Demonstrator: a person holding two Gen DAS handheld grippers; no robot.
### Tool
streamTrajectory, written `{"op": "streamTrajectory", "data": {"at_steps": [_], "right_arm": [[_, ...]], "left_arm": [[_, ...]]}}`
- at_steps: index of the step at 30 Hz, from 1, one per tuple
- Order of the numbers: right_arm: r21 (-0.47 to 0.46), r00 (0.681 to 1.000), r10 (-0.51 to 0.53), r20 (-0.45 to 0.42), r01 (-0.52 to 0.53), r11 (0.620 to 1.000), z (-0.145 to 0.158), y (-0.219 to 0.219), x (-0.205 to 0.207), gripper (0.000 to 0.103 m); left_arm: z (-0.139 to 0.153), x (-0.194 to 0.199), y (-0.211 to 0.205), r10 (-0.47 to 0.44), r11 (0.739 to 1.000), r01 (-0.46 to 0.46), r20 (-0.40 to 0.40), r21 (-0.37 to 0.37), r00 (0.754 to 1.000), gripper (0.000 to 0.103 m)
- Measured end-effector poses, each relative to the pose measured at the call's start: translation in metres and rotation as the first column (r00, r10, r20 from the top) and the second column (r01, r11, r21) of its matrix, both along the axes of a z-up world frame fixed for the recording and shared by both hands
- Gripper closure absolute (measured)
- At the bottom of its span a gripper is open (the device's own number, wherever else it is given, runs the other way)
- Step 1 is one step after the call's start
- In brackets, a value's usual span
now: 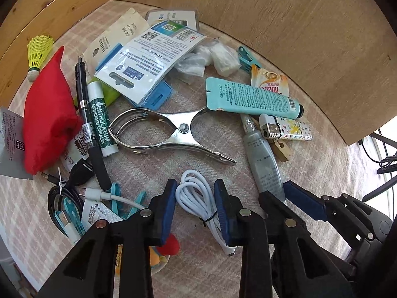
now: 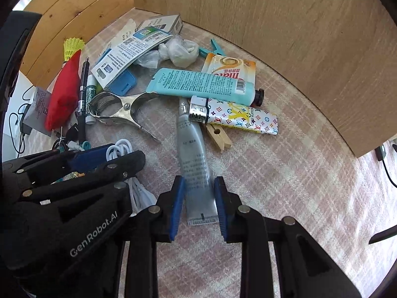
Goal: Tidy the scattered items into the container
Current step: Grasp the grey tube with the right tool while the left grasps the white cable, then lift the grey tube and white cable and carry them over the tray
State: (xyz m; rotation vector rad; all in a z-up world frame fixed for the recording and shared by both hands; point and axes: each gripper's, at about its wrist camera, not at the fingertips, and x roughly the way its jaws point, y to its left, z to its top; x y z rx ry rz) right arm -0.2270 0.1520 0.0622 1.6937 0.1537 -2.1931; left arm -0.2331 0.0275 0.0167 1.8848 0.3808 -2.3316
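Note:
Scattered small items lie on a pink plaid cloth (image 1: 153,171). A coiled white cable (image 1: 193,196) sits between the blue pads of my left gripper (image 1: 197,208), and both pads touch its sides. A silver tube (image 2: 193,159) lies lengthwise in my right gripper (image 2: 198,206), whose pads press on the edges of its crimped end. Both grippers point steeply down, side by side. The left gripper (image 2: 116,154) shows at the left of the right wrist view. The right gripper (image 1: 278,190) shows at the right of the left wrist view.
Beyond the grippers lie a metal clamp (image 1: 173,129), a turquoise tube (image 1: 250,98), a patterned lighter (image 1: 287,128), a wooden peg (image 2: 219,136), a lip balm (image 1: 101,119), a pen (image 1: 85,114), a red pouch (image 1: 49,114) and a shuttlecock (image 1: 37,52). A wooden panel (image 1: 273,24) stands behind.

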Motion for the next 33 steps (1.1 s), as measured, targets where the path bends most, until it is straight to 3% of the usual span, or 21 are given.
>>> {"op": "streamTrajectory", "data": {"at_steps": [12, 14, 16, 18, 24, 27, 33], "right_arm": [[0.004, 0.994, -0.089, 0.056, 0.089, 0.996, 0.001, 0.058, 0.049, 0.081], [-0.008, 0.990, -0.122, 0.065, 0.122, 0.992, 0.003, 0.069, 0.056, 0.083], [-0.033, 0.985, -0.160, 0.063, 0.162, 0.986, 0.009, 0.080, 0.062, 0.093], [-0.026, 0.981, -0.185, 0.057, 0.186, 0.982, 0.013, 0.088, 0.066, 0.094], [-0.070, 0.984, -0.164, 0.066, 0.168, 0.983, 0.007, 0.094, 0.071, 0.093], [-0.078, 0.980, -0.182, 0.085, 0.189, 0.979, -0.002, 0.099, 0.072, 0.085], [-0.055, 0.981, -0.192, 0.033, 0.194, 0.980, 0.008, 0.088, 0.090, 0.094]], "left_arm": [[0.004, 0.040, 0.049, -0.141, 0.990, 0.141, -0.008, 0.018, 0.990, 0.077], [0.005, 0.048, 0.057, -0.160, 0.986, 0.161, -0.010, 0.039, 0.987, 0.077], [0.006, 0.054, 0.063, -0.164, 0.984, 0.164, -0.003, 0.062, 0.986, 0.078], [0.008, 0.060, 0.072, -0.170, 0.981, 0.170, 0.000, 0.089, 0.985, 0.079], [0.011, 0.075, 0.093, -0.192, 0.980, 0.193, -0.012, 0.052, 0.981, 0.079], [0.013, 0.082, 0.106, -0.211, 0.977, 0.212, -0.014, 0.037, 0.977, 0.079], [0.020, 0.098, 0.118, -0.205, 0.976, 0.205, -0.013, 0.070, 0.979, 0.079]]}}
